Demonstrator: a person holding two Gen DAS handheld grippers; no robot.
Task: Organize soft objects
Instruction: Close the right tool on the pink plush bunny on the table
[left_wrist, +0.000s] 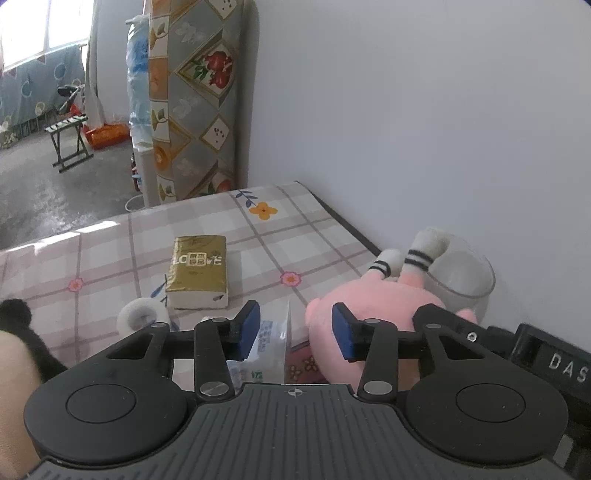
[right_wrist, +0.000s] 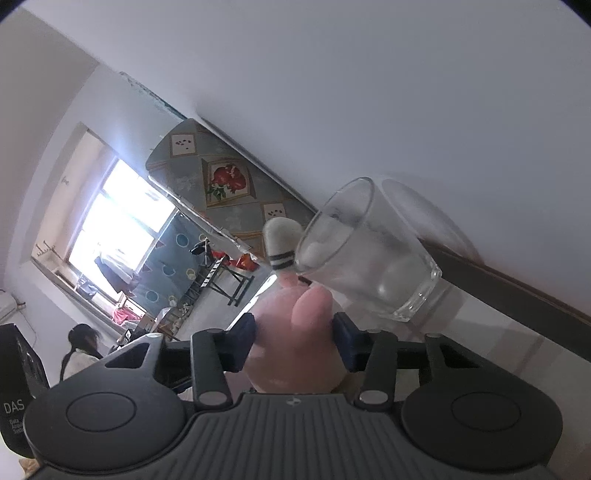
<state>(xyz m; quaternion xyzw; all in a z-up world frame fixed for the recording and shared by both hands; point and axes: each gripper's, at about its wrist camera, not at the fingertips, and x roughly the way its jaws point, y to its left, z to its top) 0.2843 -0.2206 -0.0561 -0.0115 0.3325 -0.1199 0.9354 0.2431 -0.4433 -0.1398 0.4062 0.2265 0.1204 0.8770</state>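
A pink plush toy (left_wrist: 373, 306) lies at the table's right end against the wall, its legs in white socks with black stripes. One sock rests inside a clear glass (left_wrist: 469, 273). My right gripper (right_wrist: 295, 339) is shut on the plush toy (right_wrist: 295, 332), which fills the gap between the blue pads, with the glass (right_wrist: 369, 251) just beyond. My left gripper (left_wrist: 295, 330) is open. A small plastic tissue packet (left_wrist: 271, 343) sits between its fingers, close to the left pad and apart from the right one.
A gold tissue pack (left_wrist: 197, 273) and a white tape roll (left_wrist: 142, 317) lie on the checked tablecloth (left_wrist: 314, 236). The wall runs along the table's right side. A hand with a black sleeve (left_wrist: 14, 354) shows at the lower left. A person (right_wrist: 81, 350) sits far back in the room.
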